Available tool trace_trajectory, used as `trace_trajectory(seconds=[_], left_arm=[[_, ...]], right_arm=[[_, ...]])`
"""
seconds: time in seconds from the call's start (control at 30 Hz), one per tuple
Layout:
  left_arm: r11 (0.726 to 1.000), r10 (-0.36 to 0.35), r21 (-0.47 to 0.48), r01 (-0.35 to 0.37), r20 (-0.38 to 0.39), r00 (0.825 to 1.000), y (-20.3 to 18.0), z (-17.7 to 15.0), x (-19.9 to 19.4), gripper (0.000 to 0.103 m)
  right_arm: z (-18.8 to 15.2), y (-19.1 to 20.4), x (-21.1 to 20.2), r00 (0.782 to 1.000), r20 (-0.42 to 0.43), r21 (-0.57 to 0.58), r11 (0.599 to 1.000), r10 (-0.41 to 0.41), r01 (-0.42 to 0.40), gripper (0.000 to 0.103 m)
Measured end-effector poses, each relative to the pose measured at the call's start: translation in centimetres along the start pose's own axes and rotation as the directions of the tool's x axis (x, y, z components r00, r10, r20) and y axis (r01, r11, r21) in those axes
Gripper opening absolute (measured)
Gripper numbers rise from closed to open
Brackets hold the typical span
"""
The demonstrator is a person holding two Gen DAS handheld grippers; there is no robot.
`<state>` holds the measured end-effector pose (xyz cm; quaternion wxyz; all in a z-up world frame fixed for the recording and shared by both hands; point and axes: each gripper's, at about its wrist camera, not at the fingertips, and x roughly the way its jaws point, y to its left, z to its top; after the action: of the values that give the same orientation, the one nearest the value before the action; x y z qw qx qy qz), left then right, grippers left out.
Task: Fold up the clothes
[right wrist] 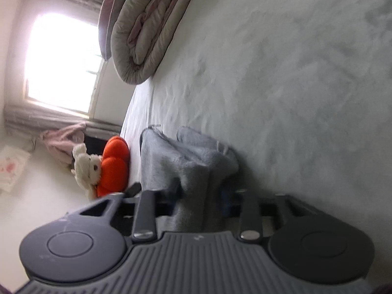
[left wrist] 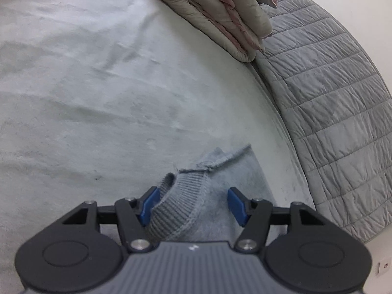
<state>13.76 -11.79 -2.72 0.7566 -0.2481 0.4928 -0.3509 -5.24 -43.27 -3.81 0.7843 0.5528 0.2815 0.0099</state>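
pale bed sheet (left wrist: 98, 85) spreads ahead of both tools. grey sweatshirt (left wrist: 215, 196) lies between the left gripper (left wrist: 193, 205) fingers, spread apart, cuff brushing one pad. right gripper (right wrist: 203, 196) looks clenched on fleece. close left squarely on the ribbing before lifting.

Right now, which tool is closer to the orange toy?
Right. The right tool, gripping the sweater, has the toy just beside it; the left tool sees none.
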Motion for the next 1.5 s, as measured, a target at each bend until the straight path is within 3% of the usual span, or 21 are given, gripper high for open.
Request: trace_trajectory(seconds=[0.17,0.27,0.4,0.47,0.6,0.73,0.83,1.0,1.13,1.33,1.5], left_arm=[[0.999,-0.043,-0.023,0.042,-0.020,0.999,-0.5,-0.2,0.7,0.062],[0.999,-0.046,-0.028,0.045,-0.023,0.999,-0.7,-0.3,1.6,0.062],[0.996,-0.067,-0.054,0.066,-0.017,0.998,-0.6,-0.3,2.5,0.062],[0.993,-0.084,-0.079,0.082,-0.014,0.996,-0.5,-0.2,2.9,0.062],[0.989,-0.100,-0.110,0.099,-0.003,0.995,-0.8,-0.3,3.9,0.058],[0.982,-0.102,-0.157,0.104,0.021,0.995,-0.9,-0.7,4.3,0.039],[0.978,-0.102,-0.176,0.110,0.054,0.993,-1.4,-1.2,4.0,0.033],[0.979,-0.133,-0.139,0.146,0.102,0.986,-4.2,-1.8,2.9,0.031],[0.985,-0.145,-0.083,0.152,0.082,0.986,-7.6,-2.1,3.6,0.031],[0.988,-0.152,-0.007,0.153,0.048,0.987,-13.6,-2.9,7.1,0.030],[0.986,-0.163,0.048,0.163,-0.001,0.987,-19.1,-4.3,12.2,0.030]], right_arm=[[2.9,0.7,-0.8,0.996,0.086,-0.001,1.000,-0.005,0.005,0.026],[3.4,0.2,-0.7,0.996,0.088,0.000,1.000,-0.029,0.030,0.030],[3.7,-0.6,-0.7,0.995,0.082,0.006,0.998,-0.060,0.060,0.053],[3.4,-1.1,-0.7,0.995,0.079,0.010,0.998,-0.058,0.057,0.055],[3.0,-1.8,-0.1,0.996,0.066,0.009,0.998,-0.055,0.055,0.055],[2.9,-1.7,0.5,0.997,0.068,-0.006,1.000,-0.028,0.028,0.054],[2.9,-1.6,0.8,0.998,0.068,-0.021,1.000,-0.012,0.013,0.035],[2.8,-1.0,-1.3,0.994,0.105,-0.046,0.998,0.040,-0.036,0.029],[2.7,-0.6,-3.8,0.985,0.165,-0.074,0.996,0.051,-0.039,0.029],[4.1,-1.6,-9.1,0.958,0.282,-0.097,0.995,0.055,-0.028,0.029],[5.9,-3.6,-13.4,0.930,0.366,-0.101,0.995,0.023,0.014,0.029]])
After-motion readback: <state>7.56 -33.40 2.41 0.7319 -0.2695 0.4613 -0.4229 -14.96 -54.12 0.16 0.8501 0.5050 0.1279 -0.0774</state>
